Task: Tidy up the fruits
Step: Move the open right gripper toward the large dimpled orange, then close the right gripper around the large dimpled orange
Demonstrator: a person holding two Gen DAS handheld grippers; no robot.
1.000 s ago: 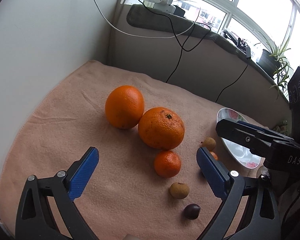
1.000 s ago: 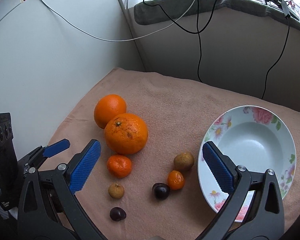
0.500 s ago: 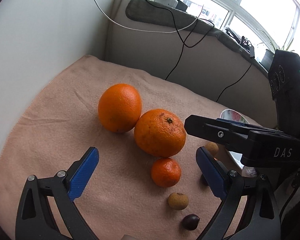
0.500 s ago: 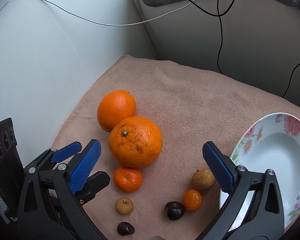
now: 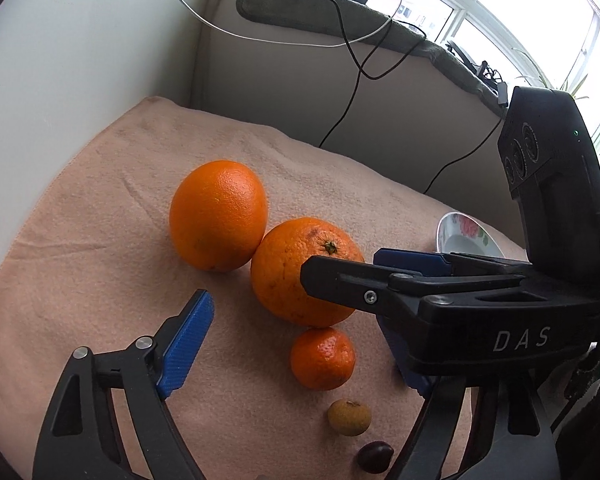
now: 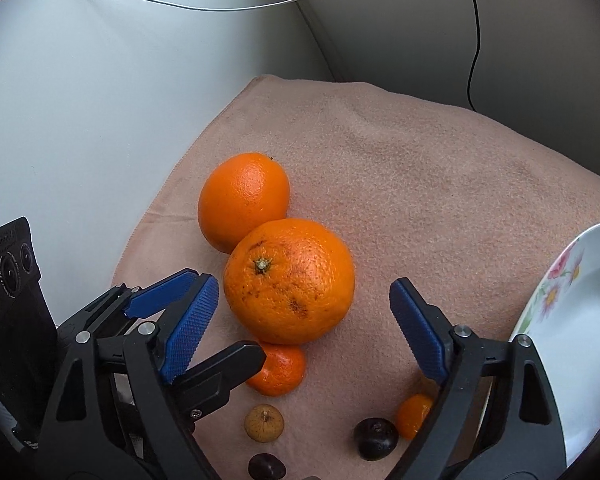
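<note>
Two large oranges touch on a peach towel [image 6: 420,168]: the far one [image 6: 242,200] [image 5: 218,214] and the nearer one with a stem [image 6: 290,280] [image 5: 300,270]. A mandarin [image 6: 278,370] [image 5: 322,358] lies just in front. A brown longan [image 6: 264,422] [image 5: 349,417], dark fruits [image 6: 376,438] [image 5: 374,456] and a tiny orange fruit [image 6: 414,416] lie nearer. My right gripper [image 6: 304,320] is open, its jaws on either side of the stemmed orange, not touching it. My left gripper [image 5: 296,348] is open and empty by the mandarin. The right gripper [image 5: 380,276] crosses the left wrist view.
A white flowered plate [image 6: 580,320] [image 5: 466,234] sits at the towel's right. White and grey walls close off the left and back. Black and white cables [image 6: 474,40] hang on the back wall. A window ledge [image 5: 340,12] runs above.
My right gripper has moved forward and left, bringing the stemmed orange between its jaws. The left gripper has edged closer to the fruits. Both stay open.
</note>
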